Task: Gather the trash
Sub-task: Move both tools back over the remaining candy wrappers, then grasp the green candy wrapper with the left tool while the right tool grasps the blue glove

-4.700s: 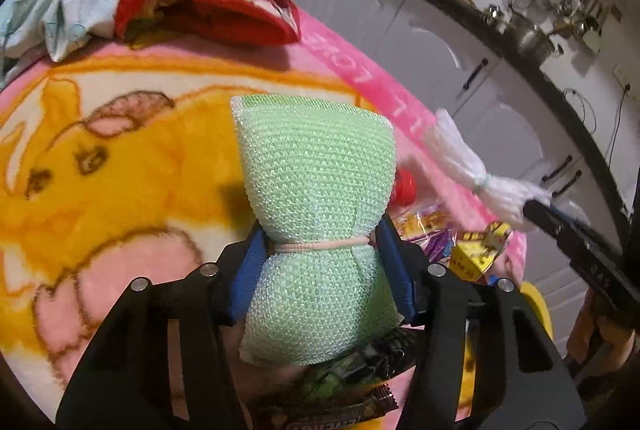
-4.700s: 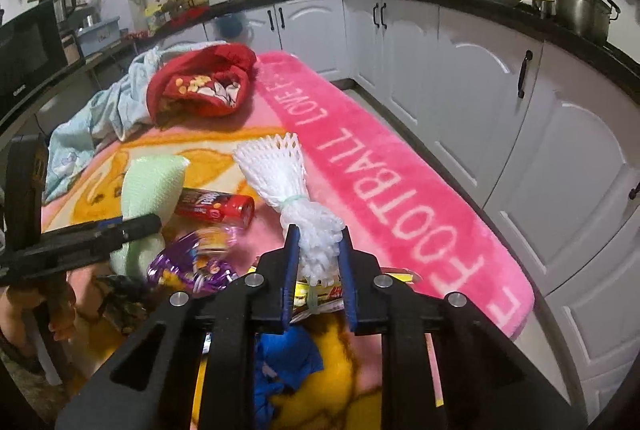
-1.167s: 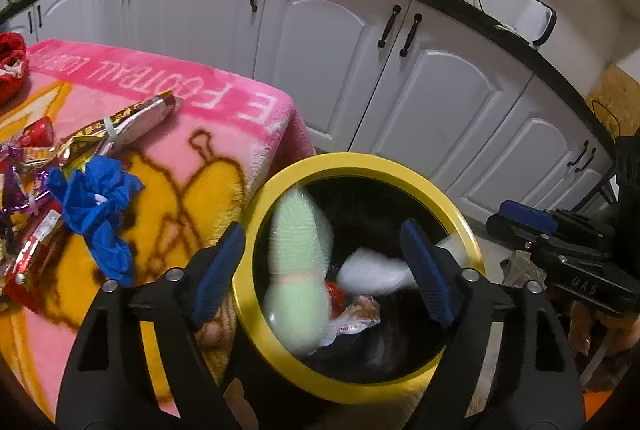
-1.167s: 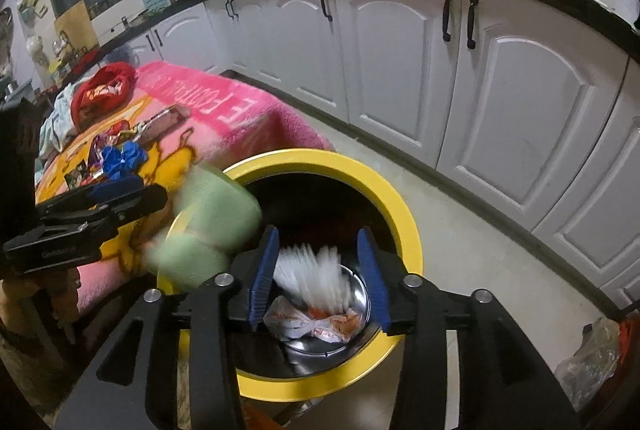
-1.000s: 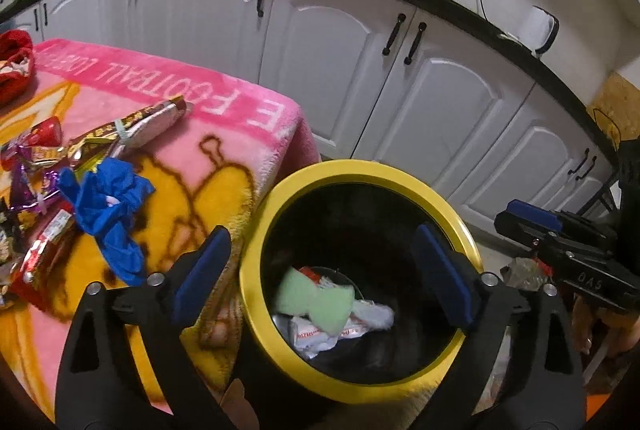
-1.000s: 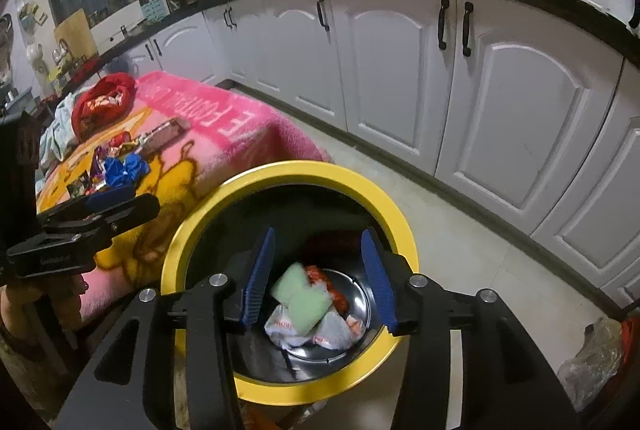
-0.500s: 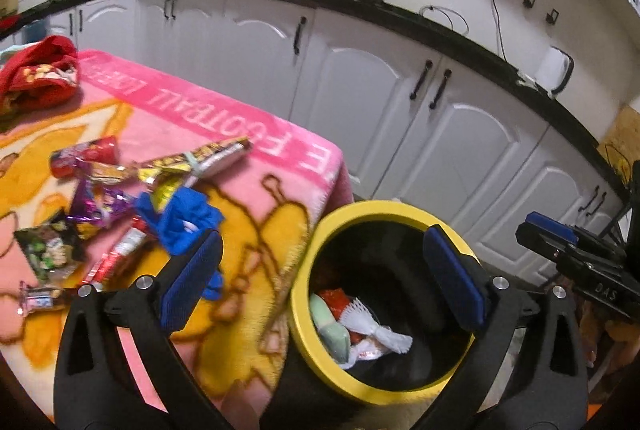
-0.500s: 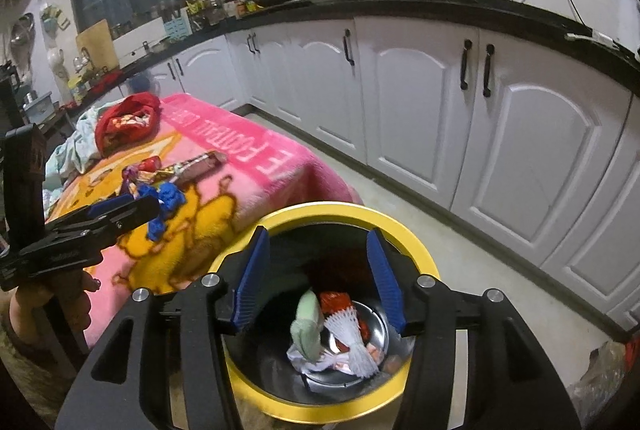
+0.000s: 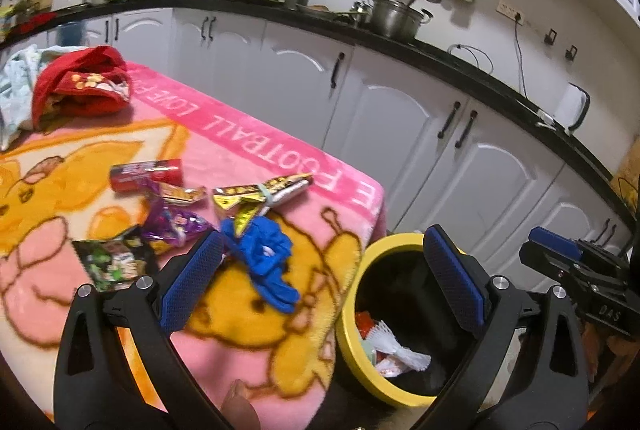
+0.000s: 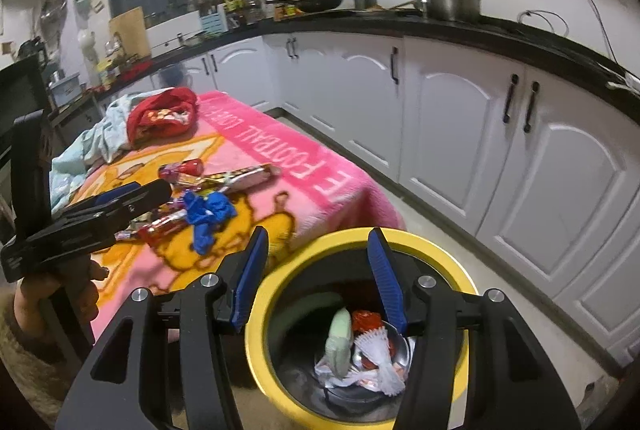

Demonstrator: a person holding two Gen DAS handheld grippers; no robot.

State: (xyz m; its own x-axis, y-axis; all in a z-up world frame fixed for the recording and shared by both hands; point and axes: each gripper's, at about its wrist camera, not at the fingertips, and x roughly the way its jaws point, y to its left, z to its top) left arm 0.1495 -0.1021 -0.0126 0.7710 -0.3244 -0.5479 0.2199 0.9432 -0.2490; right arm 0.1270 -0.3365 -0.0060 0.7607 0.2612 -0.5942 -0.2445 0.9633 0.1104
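A yellow-rimmed bin (image 10: 256,342) stands on the floor against the corner of a table covered by a pink blanket (image 9: 256,134), and every place is given from this bin. Inside it, a green net pouch (image 10: 340,342) is seen standing on end at the bottom, a white net sleeve (image 10: 378,354) just beside it, and a red wrapper (image 10: 366,320) behind both, over crumpled white and orange packaging. The right gripper (image 10: 318,274) is held above the bin's mouth with its blue pads set partly apart and nothing between them; its jaws have just been opening a little. The left gripper (image 9: 320,282) is held above the table-side rim of the bin, its jaws spread as wide as they go, having just been opening, and nothing is gripped. Further trash is left on the blanket, on the table side of the bin: a crumpled blue glove (image 9: 266,258) lies nearest, a long gold-and-silver wrapper (image 9: 264,192) beyond it, a purple wrapper (image 9: 176,226) and a dark green packet (image 9: 112,262) further along, and a red tube-shaped wrapper (image 9: 146,174) further still. A red cloth (image 9: 80,86) is heaped at the far end of the table, well apart from the bin. White cabinets (image 10: 460,134) under a black counter are seen behind the bin.
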